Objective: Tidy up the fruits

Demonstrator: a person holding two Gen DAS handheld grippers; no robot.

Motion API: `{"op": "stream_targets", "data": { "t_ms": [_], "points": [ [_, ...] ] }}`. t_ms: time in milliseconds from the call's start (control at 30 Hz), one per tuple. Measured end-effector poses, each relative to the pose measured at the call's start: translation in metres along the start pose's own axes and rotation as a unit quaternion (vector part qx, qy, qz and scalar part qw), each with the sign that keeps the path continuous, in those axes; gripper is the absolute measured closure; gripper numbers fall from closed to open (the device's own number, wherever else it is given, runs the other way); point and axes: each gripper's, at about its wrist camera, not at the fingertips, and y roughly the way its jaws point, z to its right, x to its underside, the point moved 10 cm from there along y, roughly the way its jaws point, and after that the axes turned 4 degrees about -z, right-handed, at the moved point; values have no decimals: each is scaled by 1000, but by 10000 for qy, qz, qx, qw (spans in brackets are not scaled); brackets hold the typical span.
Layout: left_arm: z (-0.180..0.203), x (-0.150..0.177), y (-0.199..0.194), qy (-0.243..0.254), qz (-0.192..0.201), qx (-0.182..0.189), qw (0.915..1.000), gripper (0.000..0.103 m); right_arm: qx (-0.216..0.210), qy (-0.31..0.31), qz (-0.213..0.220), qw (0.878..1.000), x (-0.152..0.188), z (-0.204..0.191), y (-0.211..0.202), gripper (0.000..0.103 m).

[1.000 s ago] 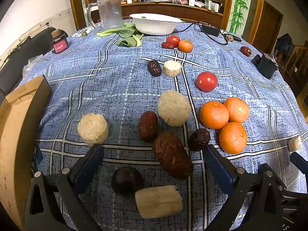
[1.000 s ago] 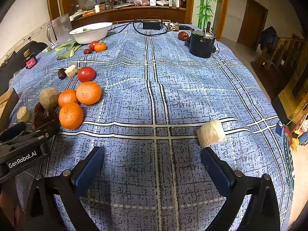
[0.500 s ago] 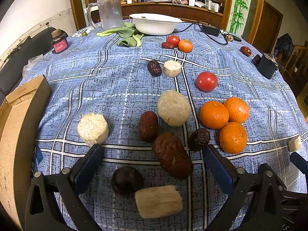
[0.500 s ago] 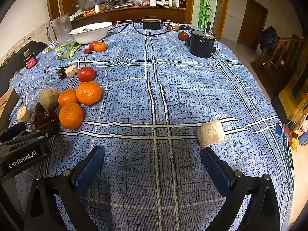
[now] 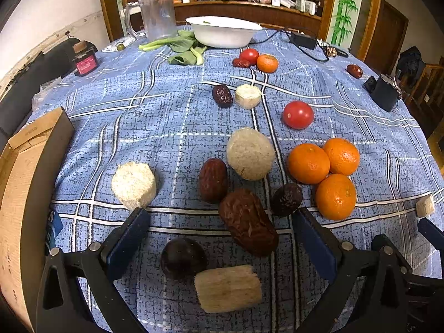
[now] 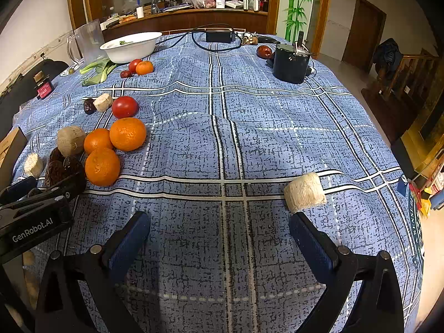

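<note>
Up at the far end of the desk (image 6: pixel 277 127) I see a white bowl (image 5: pixel 223 32) holding only a green scrap, as far as I can tell, and beside it a clear pitcher (image 5: pixel 158 14) whose contents I cannot make out. Leafy greens (image 5: pixel 183 48) lie on the cloth just in front of them. A cardboard box (image 5: pixel 25 183) sits at the left edge; my left camera shows only its wall, not its inside.

Both tongs are released and grasp nothing. The left tongs (image 5: pixel 219 240) hover low over a cluster of fruit: a big wrinkled date (image 5: pixel 247 222) between the fingers, a dark round fruit (image 5: pixel 183 258) touching a pale cut chunk (image 5: pixel 227 288) nearer the camera, and a smaller red date (image 5: pixel 213 179) beyond. Three oranges (image 5: pixel 323 170) huddle together, touching, to the right, with a tomato (image 5: pixel 298 114) behind them.

The right tongs (image 6: pixel 219 236) hang over bare blue cloth, with a pale cylinder piece (image 6: pixel 304 192) just beyond the right finger. Only this view shows the black round device (image 6: pixel 290 62) clearly, with the cable (image 6: pixel 194 38) behind it, plus the left gripper's body marked GenRobot.AI. Only the left view shows the dark fruit and chunk under the left tongs.
</note>
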Motion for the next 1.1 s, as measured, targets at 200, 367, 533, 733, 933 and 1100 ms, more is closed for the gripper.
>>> {"op": "stream_targets", "data": {
  "t_ms": [200,367,533,733,933,1100],
  "points": [
    [0,-3,4,64,-296,43,9995,0,-43,-22,-122,9999,-2,1,1,1],
    [-6,7,-7,-138,-697,211,9973,11,-38,-32,-108,9999,0,0,2,1],
    [-36,-2,-52,-442,-230,202,9986,13,-35,-29,-99,9999,0,0,2,1],
    [-92,-16,-93,-702,101,-78,9975,13,-42,-55,-110,9999,2,1,0,1],
    [-121,-11,-108,-696,199,-138,9973,13,2,-1,-172,9999,2,1,1,1],
    [-130,-10,-109,-732,201,-133,9970,13,80,282,-541,9981,6,4,-2,1]
  ]
}}
